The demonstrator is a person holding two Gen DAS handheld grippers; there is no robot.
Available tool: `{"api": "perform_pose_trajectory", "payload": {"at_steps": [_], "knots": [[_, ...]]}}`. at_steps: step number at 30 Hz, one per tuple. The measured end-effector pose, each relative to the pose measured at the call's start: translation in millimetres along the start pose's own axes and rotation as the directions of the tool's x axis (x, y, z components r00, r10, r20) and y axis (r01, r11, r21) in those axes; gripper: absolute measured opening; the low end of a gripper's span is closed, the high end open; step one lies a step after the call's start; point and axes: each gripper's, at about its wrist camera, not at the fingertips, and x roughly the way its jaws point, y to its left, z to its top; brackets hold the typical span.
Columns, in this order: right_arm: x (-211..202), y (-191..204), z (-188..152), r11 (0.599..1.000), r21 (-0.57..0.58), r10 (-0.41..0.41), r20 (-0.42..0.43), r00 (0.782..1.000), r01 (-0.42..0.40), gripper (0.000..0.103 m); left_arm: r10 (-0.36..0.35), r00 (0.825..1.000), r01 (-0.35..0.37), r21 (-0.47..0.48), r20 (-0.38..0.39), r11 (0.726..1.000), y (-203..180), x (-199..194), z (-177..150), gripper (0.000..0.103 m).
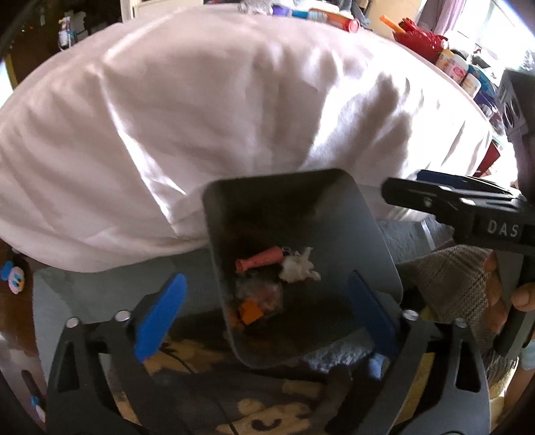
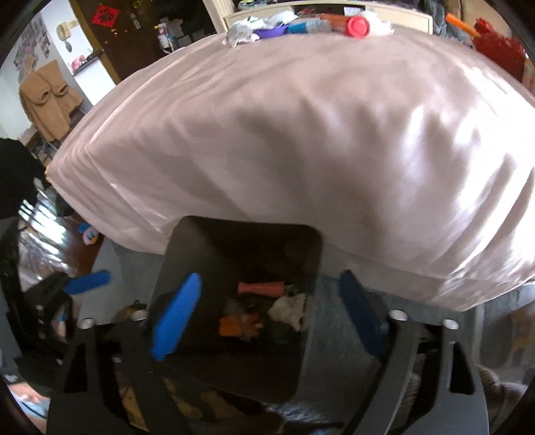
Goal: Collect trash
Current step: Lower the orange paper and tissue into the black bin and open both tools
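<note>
Both hand-held grippers, left [image 1: 264, 321] and right [image 2: 267, 316], hang spread wide and empty over the dark, smooth-walled square plastic bin [image 1: 334, 207]. A drop seems just done. Inside lie a pink tube [image 1: 259, 261], crumpled white tissue [image 1: 299, 271] and orange scraps [image 1: 250, 311]. Next: reach across the glossy, creased pale sheet [image 1: 200, 117] for the far clutter.

Both wrist cameras look steeply downward from close above a dark grey bin [image 1: 301, 267] standing against a white-covered bed [image 1: 200, 117]. The right view sits slightly further right. Both views share the bin interior, the bed surface and clutter along its far edge [image 2: 301, 23].
</note>
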Motion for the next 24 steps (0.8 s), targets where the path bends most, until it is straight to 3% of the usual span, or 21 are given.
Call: {"api": "perform_pose_trajectory", "payload": {"at_steps": [14, 24], "knots": [[-50, -29, 38, 0.999, 0.014, -0.049, 0.107, 0.993, 0.048, 0.094, 0.026, 0.989, -0.027, 0.0, 0.142, 1.0, -1, -60, 52, 0.095], [-75, -44, 92, 0.996, 0.005, -0.084, 0.183, 0.98, 0.084, 0.095, 0.03, 0.975, -0.033, 0.009, 0.219, 0.999, 1, -79, 108, 0.095]]}}
